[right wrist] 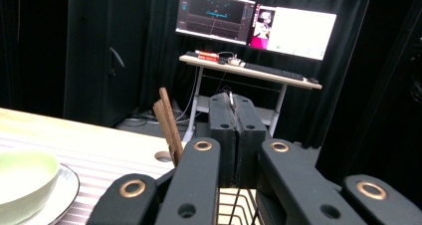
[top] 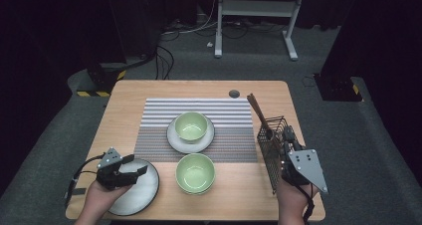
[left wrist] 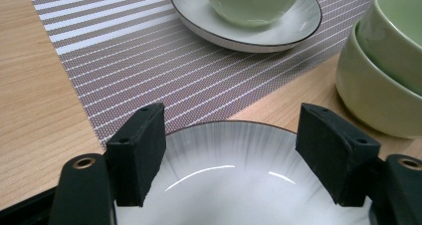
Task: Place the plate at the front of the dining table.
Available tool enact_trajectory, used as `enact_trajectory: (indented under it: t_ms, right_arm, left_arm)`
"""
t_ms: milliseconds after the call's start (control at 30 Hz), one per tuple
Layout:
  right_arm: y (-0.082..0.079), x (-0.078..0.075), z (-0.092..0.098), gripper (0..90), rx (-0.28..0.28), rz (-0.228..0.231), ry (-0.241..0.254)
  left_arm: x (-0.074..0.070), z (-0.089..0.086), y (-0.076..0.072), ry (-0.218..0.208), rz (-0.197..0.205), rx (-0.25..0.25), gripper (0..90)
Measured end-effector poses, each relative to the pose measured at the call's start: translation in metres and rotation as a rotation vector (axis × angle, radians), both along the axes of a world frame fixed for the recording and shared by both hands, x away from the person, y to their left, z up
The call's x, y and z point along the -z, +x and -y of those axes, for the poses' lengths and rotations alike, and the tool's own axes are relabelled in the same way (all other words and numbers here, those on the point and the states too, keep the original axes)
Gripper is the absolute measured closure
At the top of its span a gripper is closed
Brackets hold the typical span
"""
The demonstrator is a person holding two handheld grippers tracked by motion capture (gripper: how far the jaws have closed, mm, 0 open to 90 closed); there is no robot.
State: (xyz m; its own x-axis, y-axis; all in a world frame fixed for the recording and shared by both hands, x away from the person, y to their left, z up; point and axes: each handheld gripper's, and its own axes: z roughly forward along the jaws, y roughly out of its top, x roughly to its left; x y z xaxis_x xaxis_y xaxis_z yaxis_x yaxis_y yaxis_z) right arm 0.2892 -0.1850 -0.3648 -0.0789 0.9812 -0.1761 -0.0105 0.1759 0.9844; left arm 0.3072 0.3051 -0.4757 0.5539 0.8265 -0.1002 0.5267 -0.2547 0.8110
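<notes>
Nearest the camera, two hands come in from the bottom edge, each holding a gripper. On the left, the left gripper (top: 135, 166) hovers over a white plate (top: 144, 192) at the table's (top: 124, 93) front corner, its jaws spread apart with nothing between them. At the right, the right gripper (top: 284, 135) has its jaws pressed together, clamped on the thin wire rim of a black wire basket (top: 272, 158) standing at the table's right edge. Between the two hands sit two stacked green bowls (top: 195, 173). Farther back, another green bowl (top: 191, 126) rests on a second plate (top: 175, 140) upon a striped placemat (top: 159, 110). Brown chopsticks (top: 256, 109) stick up out of the basket.
</notes>
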Motion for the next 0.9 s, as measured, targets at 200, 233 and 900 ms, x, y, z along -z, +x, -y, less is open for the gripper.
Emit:
enact_trajectory:
  t_ms: [200,233,900]
  right_arm:
    - [-0.001,-0.004,-0.001,88.9,0.003,0.018,-0.001]
    - [-0.002,-0.005,-0.001,88.9,0.007,0.022,0.001]
    - [-0.001,-0.019,-0.015,88.9,-0.041,0.067,0.029]
  left_arm:
    - [0.0,0.0,0.0,0.003,0.0,0.002,28.2]
    - [0.0,0.0,0.0,0.002,0.0,0.003,28.2]
    - [-0.001,-0.001,0.0,-0.001,0.004,-0.004,28.1]
